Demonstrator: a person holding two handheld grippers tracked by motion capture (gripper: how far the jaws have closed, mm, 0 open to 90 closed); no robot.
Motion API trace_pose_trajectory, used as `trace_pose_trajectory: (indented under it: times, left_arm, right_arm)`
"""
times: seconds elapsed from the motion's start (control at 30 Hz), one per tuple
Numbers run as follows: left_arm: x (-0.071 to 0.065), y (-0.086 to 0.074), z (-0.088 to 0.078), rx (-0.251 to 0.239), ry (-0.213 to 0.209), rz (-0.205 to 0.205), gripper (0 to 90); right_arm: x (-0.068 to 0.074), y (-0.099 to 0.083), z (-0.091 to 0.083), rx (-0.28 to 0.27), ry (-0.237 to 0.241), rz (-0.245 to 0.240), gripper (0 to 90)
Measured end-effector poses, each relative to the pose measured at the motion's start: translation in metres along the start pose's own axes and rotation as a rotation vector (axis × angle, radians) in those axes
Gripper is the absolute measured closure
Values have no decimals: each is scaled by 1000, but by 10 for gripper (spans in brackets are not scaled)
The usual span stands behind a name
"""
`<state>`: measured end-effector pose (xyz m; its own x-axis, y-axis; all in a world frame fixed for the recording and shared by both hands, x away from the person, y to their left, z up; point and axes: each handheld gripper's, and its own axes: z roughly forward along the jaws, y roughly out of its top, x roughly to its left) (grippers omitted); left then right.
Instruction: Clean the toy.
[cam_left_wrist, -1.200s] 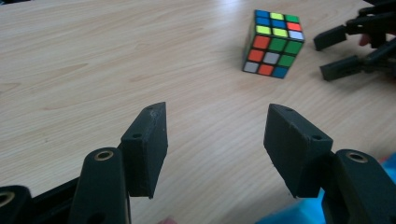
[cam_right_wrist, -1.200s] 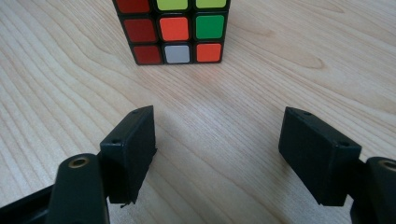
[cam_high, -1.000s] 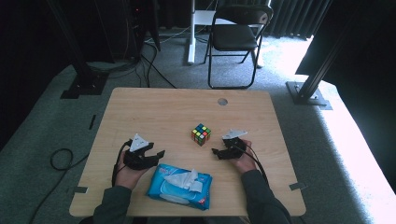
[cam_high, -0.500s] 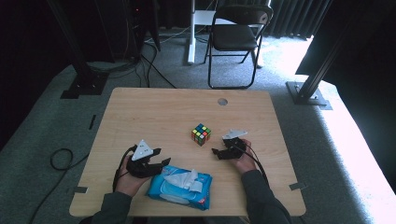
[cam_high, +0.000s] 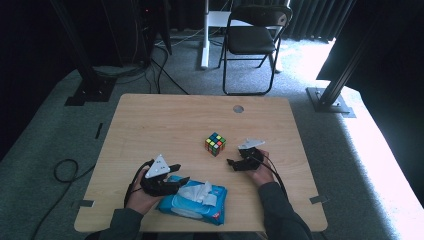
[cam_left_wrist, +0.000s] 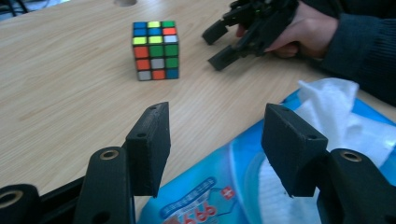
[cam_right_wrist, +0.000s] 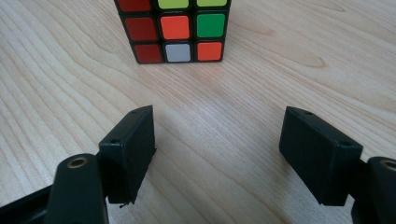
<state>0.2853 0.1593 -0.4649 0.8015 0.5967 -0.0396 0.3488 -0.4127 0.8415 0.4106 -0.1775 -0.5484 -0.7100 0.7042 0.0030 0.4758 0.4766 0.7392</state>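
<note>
A scrambled colour cube (cam_high: 215, 144) stands on the wooden table (cam_high: 165, 125) near its middle. My right gripper (cam_high: 232, 164) rests just right of the cube and points at it, open, with bare wood between its jaws (cam_right_wrist: 219, 126); the cube (cam_right_wrist: 175, 28) sits a short way ahead. My left gripper (cam_high: 179, 174) is open at the left end of a blue pack of wet wipes (cam_high: 192, 201). Its jaws straddle the pack's corner (cam_left_wrist: 215, 126) without pressing on it. A white wipe (cam_left_wrist: 331, 107) sticks up from the pack's top.
The pack lies close to the table's near edge. A round cable hole (cam_high: 238, 108) sits at the far side of the table. Behind the table stand a folding chair (cam_high: 252, 40) and black frame posts. Cables trail from both grippers.
My left gripper has moved right and toward the near edge, onto the pack's left end. The right gripper, the cube and the pack have stayed put.
</note>
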Motion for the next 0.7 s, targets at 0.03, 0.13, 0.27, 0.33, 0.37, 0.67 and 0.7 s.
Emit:
trace_pose_trajectory:
  times: [0.03, 0.13, 0.27, 0.33, 0.37, 0.67, 0.7]
  left_arm:
    - [0, 0, 0, 0, 0, 0, 426]
    - [-3, 1, 4, 6, -39, 13, 430]
    - [-7, 3, 9, 17, -78, 34, 442]
    - [-8, 4, 12, 23, -89, 42, 445]
    - [-9, 4, 13, 24, -103, 42, 456]
    - [-15, 4, 18, 52, -158, 73, 540]
    - [-15, 4, 19, 56, -173, 76, 561]
  right_arm:
    - [0, 0, 0, 0, 0, 0, 265]
    - [0, 0, 0, 0, 0, 0, 265]
    - [0, 0, 0, 0, 0, 0, 265]
    - [0, 0, 0, 0, 0, 1, 265]
    - [0, 0, 0, 0, 0, 1, 264]
    - [0, 0, 0, 0, 0, 1, 264]
    - [0, 0, 0, 0, 0, 1, 265]
